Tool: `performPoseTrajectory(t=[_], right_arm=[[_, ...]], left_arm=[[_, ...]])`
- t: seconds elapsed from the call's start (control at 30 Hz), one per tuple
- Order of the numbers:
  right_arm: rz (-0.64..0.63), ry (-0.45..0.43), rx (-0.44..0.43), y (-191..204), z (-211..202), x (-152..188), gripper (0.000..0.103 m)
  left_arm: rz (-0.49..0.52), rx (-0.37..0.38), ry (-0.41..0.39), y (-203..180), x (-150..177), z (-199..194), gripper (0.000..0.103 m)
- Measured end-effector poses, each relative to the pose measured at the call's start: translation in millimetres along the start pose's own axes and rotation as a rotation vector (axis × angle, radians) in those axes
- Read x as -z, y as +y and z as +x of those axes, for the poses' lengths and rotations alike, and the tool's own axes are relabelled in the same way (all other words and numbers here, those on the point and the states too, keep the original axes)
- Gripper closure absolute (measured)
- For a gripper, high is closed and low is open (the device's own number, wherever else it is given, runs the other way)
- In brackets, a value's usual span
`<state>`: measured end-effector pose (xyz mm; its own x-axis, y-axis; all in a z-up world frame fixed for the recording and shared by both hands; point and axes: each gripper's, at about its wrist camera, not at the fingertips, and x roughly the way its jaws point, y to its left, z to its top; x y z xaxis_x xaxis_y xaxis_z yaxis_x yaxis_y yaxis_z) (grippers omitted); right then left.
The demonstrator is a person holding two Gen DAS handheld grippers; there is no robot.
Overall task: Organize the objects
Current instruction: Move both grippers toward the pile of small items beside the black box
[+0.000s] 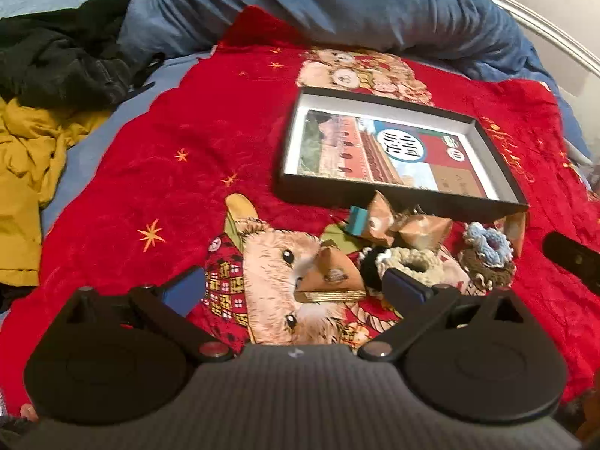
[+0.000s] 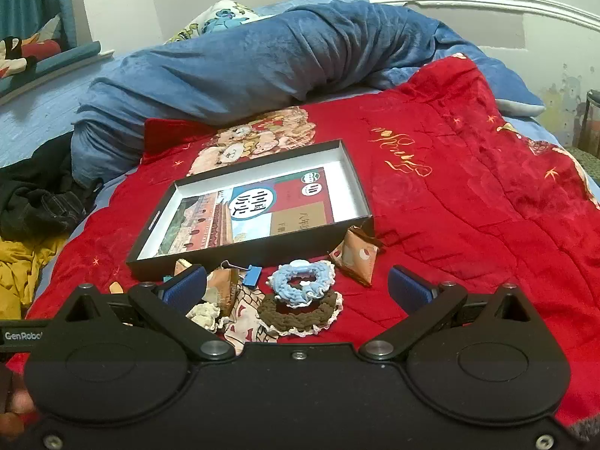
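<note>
A shallow black box [image 1: 397,197] [image 2: 247,253] with a printed booklet [image 1: 386,150] [image 2: 247,213] inside lies on the red blanket. In front of it are small items: brown paper packets [image 1: 332,270] [image 2: 356,258], a blue binder clip [image 1: 354,219] [image 2: 252,275], a blue crochet scrunchie [image 1: 487,243] [image 2: 302,281], a brown one [image 2: 300,313] and a cream one [image 1: 412,258]. My left gripper [image 1: 296,285] is open around a brown packet. My right gripper [image 2: 298,285] is open, with the blue and brown scrunchies between its fingers.
A rolled blue quilt [image 2: 262,60] lies behind the box. Black clothes [image 1: 63,56] and a yellow garment [image 1: 26,157] are heaped at the left. A white headboard [image 2: 487,0] and wall stand at the back. The other gripper's tip [image 1: 573,262] shows at the right edge.
</note>
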<state>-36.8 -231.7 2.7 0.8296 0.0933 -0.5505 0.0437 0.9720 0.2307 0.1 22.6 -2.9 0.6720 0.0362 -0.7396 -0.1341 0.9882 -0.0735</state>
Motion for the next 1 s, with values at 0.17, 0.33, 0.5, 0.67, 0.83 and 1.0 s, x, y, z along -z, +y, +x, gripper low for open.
performPoseTrajectory(t=[0.17, 0.33, 0.5, 0.67, 0.83, 1.0], right_arm=[[-0.006, 0.010, 0.028, 1.5, 2.0, 0.4, 0.000], [0.003, 0.016, 0.071, 1.3, 7.9, -0.7, 0.000], [-0.001, 0.016, 0.039, 0.2, 10.9, -0.8, 0.000], [-0.023, 0.054, -0.025, 11.2, 23.2, -0.3, 0.000], [-0.042, 0.095, -0.125, 27.1, 30.4, 6.4, 0.008], [-0.019, 0.158, -0.167, 37.4, 49.3, 10.0, 0.021]], left_arm=[[0.005, 0.037, 0.004, 0.4, -0.3, -1.1, 0.000], [-0.006, 0.038, 0.015, 1.8, 3.3, 1.7, 0.000], [-0.057, 0.108, 0.005, 6.0, 2.6, 1.8, 0.000], [-0.032, 0.046, 0.022, 0.1, 4.7, 11.2, 0.004], [-0.060, 0.058, 0.027, 1.5, 5.8, 18.7, 0.008], [-0.037, 0.061, 0.027, -8.1, 4.0, 29.5, 0.011]])
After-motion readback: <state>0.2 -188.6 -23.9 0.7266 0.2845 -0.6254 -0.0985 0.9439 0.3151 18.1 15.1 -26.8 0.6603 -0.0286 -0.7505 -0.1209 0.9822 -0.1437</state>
